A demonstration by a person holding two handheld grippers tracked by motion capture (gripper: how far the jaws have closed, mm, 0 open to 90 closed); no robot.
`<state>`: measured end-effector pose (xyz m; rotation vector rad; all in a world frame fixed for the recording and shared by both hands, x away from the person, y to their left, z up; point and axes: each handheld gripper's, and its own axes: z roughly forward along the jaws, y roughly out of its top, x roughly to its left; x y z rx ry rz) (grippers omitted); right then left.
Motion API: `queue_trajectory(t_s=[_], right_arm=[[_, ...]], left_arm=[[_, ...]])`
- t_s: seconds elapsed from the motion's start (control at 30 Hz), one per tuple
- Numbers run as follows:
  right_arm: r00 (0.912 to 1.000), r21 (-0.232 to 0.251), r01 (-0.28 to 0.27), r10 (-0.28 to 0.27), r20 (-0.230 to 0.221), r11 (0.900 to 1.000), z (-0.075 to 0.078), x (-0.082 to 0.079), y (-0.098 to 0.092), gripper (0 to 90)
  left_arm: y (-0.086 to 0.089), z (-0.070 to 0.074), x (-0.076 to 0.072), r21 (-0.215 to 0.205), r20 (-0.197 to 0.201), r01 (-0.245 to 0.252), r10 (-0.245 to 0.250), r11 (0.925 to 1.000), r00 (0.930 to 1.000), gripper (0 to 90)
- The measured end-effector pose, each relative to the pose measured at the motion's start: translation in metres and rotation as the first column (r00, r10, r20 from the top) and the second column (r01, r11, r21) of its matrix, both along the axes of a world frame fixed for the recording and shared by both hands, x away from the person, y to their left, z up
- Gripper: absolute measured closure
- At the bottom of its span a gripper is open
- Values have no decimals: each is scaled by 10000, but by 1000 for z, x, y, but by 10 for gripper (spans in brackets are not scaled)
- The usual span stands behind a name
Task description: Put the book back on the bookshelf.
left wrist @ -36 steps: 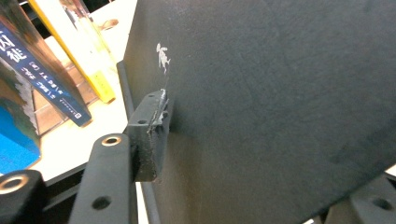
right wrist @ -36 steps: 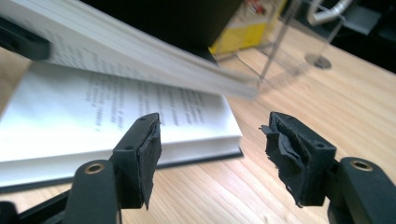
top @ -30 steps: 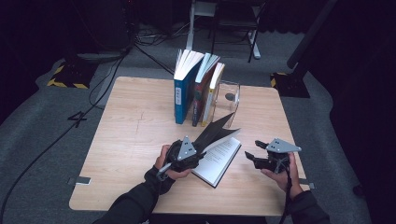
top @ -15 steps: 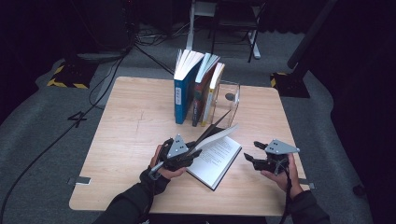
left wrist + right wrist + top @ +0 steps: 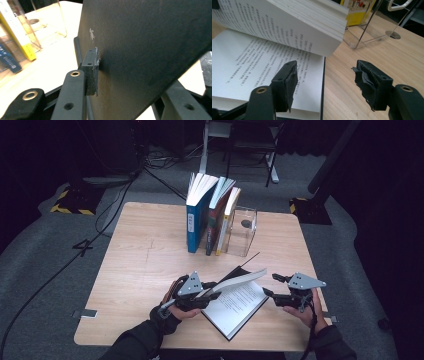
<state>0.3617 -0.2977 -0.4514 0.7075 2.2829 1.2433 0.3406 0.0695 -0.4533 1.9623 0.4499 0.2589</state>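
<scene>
Brightness: desk [image 5: 150,265] evenly lit from above; floor and background around it nearly black.
Shadows: soft and short beside the books [image 5: 210,215] on the desk.
Glare: pale sheen on the black cover [image 5: 150,45] in the left gripper view.
Focus: near jaws soft in both gripper views; print on the page [image 5: 262,62] sharp.
Sharpness: high view slightly grainy.

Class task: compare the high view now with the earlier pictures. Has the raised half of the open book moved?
Yes. The raised half of the book has swung down toward the table, now lying lower against the clear stand behind it.
</scene>
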Motion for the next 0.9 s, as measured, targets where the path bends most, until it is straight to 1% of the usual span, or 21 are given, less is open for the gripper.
queue_trajectory(t_s=[0.2, 0.3, 0.37, 0.47, 0.57, 0.6, 0.63, 0.73, 0.8, 0.83, 0.9], right_arm=[[9995, 21, -304, 304, -13, 9995, -2, -3, -2, 346], [9989, 70, -471, 471, -67, 9989, -2, -3, -1, 348], [9988, 36, -479, 480, -46, 9988, -3, -3, 2, 350], [9982, -80, -577, 578, 130, 9983, -2, -3, 7, 353], [9983, 105, -570, 569, 124, 9983, 0, -1, 11, 364], [9983, 78, -537, 536, 214, 9985, 1, 0, 11, 368], [9981, -11, -570, 570, 251, 9984, 1, 0, 13, 369], [9980, 299, -620, 617, 117, 9976, 2, 2, 14, 394], [9979, 408, -631, 624, 182, 9972, 5, 2, 15, 397], [9979, 414, -617, 607, 245, 9972, 7, 2, 17, 400], [9980, 392, -561, 549, 300, 9977, 8, 3, 19, 401]], left_arm=[[-3, 1, -2, 120, -11, 474, -474, 9988, 9989, 603], [-4, 2, -3, 276, 62, 597, -599, 9978, 9982, 594], [-3, 2, -1, 308, 36, 642, -643, 9975, 9979, 590], [-2, 2, 0, 413, 38, 734, -737, 9964, 9973, 581], [-3, 1, 1, 510, -42, 809, -808, 9954, 9967, 557], [-3, 1, 1, 545, -59, 817, -815, 9952, 9967, 545], [-2, 0, 2, 519, -48, 812, -811, 9953, 9967, 539], [2, -1, 5, 275, -131, 853, -850, 9960, 9963, 538], [3, -1, 6, 257, -112, 817, -815, 9963, 9966, 528], [5, -1, 7, 304, -1, 692, -692, 9971, 9976, 528], [6, -1, 7, 298, 29, 643, -644, 9975, 9979, 528]])
